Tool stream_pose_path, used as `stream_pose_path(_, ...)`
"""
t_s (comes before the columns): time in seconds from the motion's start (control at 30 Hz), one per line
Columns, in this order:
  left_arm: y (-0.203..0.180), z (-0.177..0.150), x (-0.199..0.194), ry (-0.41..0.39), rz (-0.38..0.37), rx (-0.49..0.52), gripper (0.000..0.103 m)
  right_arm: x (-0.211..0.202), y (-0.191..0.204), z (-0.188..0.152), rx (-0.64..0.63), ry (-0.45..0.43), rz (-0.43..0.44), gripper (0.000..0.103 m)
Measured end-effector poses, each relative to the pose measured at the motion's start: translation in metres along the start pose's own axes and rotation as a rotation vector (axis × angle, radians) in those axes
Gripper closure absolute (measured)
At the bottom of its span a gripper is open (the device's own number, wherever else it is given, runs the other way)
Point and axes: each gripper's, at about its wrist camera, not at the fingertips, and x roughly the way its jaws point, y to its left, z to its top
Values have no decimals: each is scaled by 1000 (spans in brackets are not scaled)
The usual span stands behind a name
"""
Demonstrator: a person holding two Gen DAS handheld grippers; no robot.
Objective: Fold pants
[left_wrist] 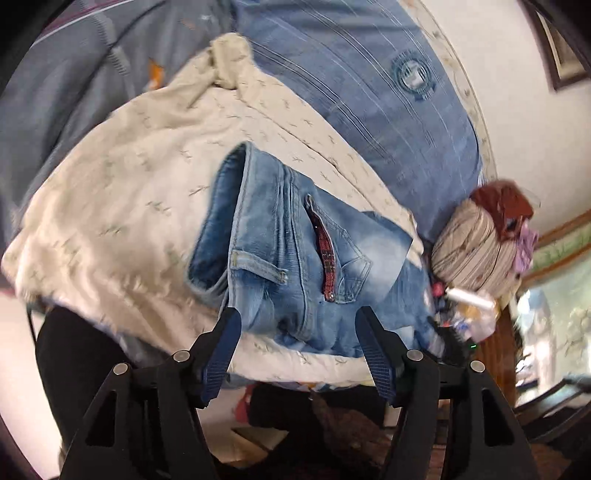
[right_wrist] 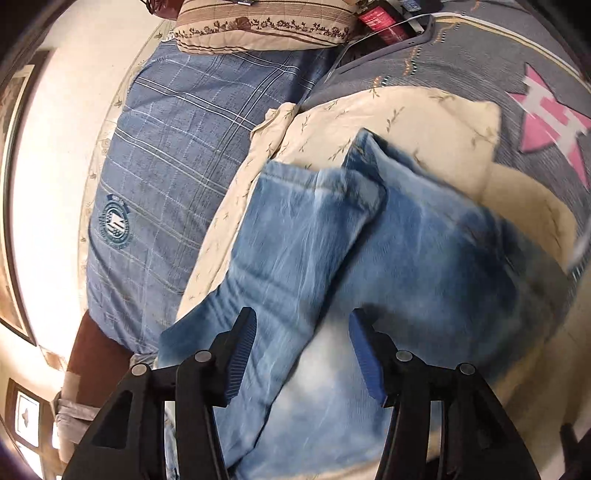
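Note:
Faded blue jeans point(left_wrist: 291, 254) lie on a cream patterned cloth point(left_wrist: 122, 192) on the bed. In the left wrist view the waistband, a belt loop and a pocket with red trim show. My left gripper point(left_wrist: 297, 325) is open just in front of the waist end, and its blue pads point(left_wrist: 221, 354) press on nothing. In the right wrist view the jeans point(right_wrist: 332, 240) appear as leg fabric lying over itself in layers. My right gripper point(right_wrist: 302, 321) hovers open over this denim, fingers apart on either side of a pale patch.
A blue plaid pillow point(right_wrist: 155, 192) lies beside the cream cloth point(right_wrist: 388, 110). A striped beige cushion point(right_wrist: 258, 29) sits at the bed's head, with a rolled cushion and clutter point(left_wrist: 469, 251) nearby. A grey blanket with a pink motif point(right_wrist: 546, 122) covers the far side. The bed's edge point(left_wrist: 295, 373) is near.

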Motion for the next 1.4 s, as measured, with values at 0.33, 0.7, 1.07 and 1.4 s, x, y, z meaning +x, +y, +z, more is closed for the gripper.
stream_pose_path(0.33, -9, -1, 90, 179, 60, -33, 43, 20, 10, 11, -35, -51, 1, 47)
stream_pose_path(0.7, -41, 18, 88, 119, 39, 86, 88, -76, 35, 17, -183, -235, 12, 100)
stream_pose_path(1.07, -14, 7, 120, 287, 119, 136, 86, -72, -58, -21, 47, -161, -186, 86)
stream_pose_path(1.4, -25, 72, 37, -22, 143, 192, 42, -23, 94, -23, -425, -76, -102, 43)
